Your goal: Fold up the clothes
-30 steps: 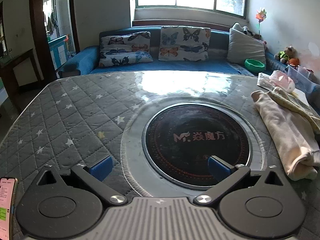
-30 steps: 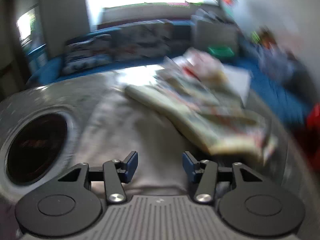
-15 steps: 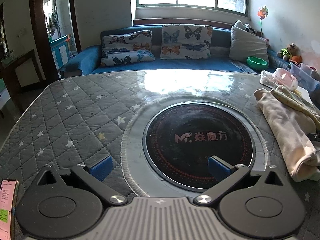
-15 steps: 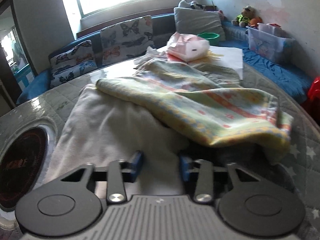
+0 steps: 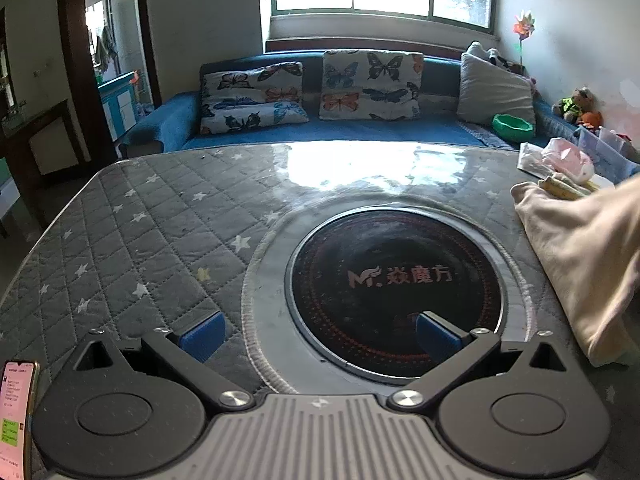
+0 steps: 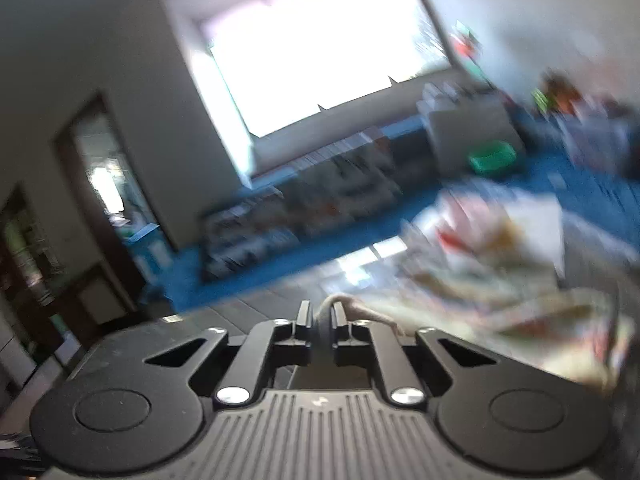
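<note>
Pinching only a thin fold of the cream garment in my right gripper, jaws drawn together on it; the bite looks shallow, so I judge it could slip free as the cloth takes its own weight. The rest of that garment drapes up from the right edge of the table, part of it still lying there. The striped yellow cloth lies touching it, toward the far right corner; drag between the two could pull the striped one along or off the edge. The right wrist view is blurred, so I cannot tell how much cloth is actually between the pads.

My left gripper hangs spread wide and empty over the table's near edge, above the rim of the round black glass inset. A pink bundle sits at the far right corner, a phone at the near left. Nothing blocks the middle, though the slick-looking inset may let fabric slide.
</note>
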